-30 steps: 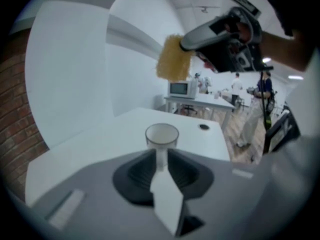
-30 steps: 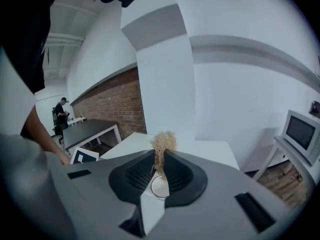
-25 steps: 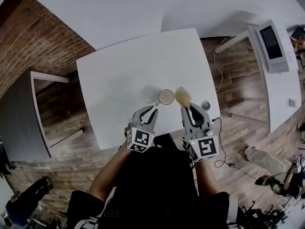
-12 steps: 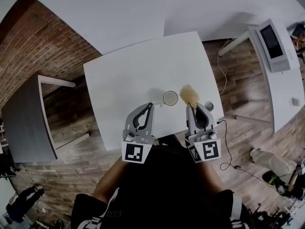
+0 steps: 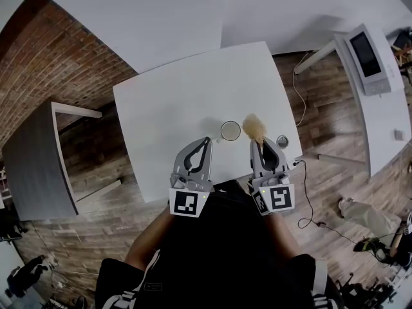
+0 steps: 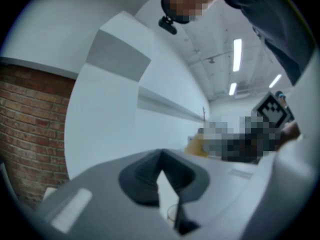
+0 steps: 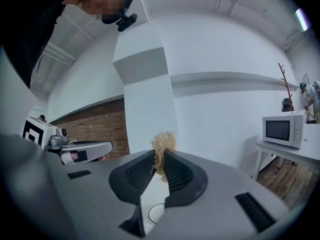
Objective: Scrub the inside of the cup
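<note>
A small clear cup point(image 5: 230, 131) stands upright near the front edge of the white table point(image 5: 174, 95). My left gripper point(image 5: 205, 141) hovers just left of and in front of it, shut with nothing between its jaws; in the left gripper view point(image 6: 161, 157) the dark pads meet. My right gripper point(image 5: 260, 143) is shut on a tan fibrous scrubber point(image 5: 253, 127), whose tuft sticks out past the fingertips just right of the cup. In the right gripper view point(image 7: 159, 158) the scrubber point(image 7: 163, 145) is pinched between the pads. The cup's inside is too small to make out.
A small round metal thing point(image 5: 281, 141) lies by the table's right edge. A second white table with a microwave point(image 5: 367, 55) stands at the right, a grey table point(image 5: 32, 166) at the left. A cable point(image 5: 302, 192) trails over the wooden floor.
My left gripper, open beside the cup one second ago, has risen away from it and its jaws have closed empty. The right gripper still holds the scrubber next to the cup.
</note>
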The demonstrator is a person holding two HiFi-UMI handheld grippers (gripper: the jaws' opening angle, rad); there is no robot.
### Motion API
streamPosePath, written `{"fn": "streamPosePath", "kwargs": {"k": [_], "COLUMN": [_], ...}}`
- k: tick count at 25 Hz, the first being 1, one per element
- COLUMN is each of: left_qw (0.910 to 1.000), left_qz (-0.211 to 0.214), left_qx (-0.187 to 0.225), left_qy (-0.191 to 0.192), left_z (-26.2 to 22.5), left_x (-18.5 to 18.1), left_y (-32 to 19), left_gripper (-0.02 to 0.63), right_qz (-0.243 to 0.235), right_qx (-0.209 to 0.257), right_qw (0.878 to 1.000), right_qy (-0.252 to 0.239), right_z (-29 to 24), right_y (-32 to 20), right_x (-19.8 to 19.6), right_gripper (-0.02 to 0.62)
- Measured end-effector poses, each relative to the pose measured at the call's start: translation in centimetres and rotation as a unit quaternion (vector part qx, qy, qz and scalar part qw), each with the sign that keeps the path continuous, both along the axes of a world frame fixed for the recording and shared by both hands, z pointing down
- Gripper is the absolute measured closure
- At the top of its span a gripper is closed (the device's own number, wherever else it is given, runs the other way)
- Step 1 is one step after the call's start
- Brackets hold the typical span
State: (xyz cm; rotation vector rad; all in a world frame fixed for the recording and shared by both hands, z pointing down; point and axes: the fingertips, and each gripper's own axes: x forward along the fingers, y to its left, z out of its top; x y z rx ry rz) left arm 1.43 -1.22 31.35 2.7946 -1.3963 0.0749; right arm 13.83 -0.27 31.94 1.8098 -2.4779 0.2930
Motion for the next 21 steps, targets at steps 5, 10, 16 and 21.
{"fn": "streamPosePath", "kwargs": {"k": [5,10,16,21], "left_qw": [0.9999,0.9998,0.9996,0.9995], "left_qz": [-0.003,-0.008,-0.008,-0.006], "left_qx": [-0.006,-0.004,-0.012,-0.018], "left_qy": [0.010,0.018,0.023,0.027], "left_z": [-0.09,-0.28,0.08,0.21], "left_x": [0.15,-0.07,0.01,-0.07], "left_y": [-0.03,-0.11,-0.18,-0.22], "left_gripper": [0.603,0.603,0.603,0.603], "right_qz": [0.002,0.000,-0.002,-0.005], "right_qx": [-0.003,-0.006,-0.010,-0.012], "right_qw": [1.000,1.000,1.000,1.000], "right_qy": [0.002,0.005,0.008,0.006], "right_z": [0.09,0.19,0.38,0.29], "right_y": [0.02,0.21,0.14,0.11], "right_x": [0.04,0.01,0.01,-0.37], "right_gripper": [0.552,0.552,0.553,0.553]}}
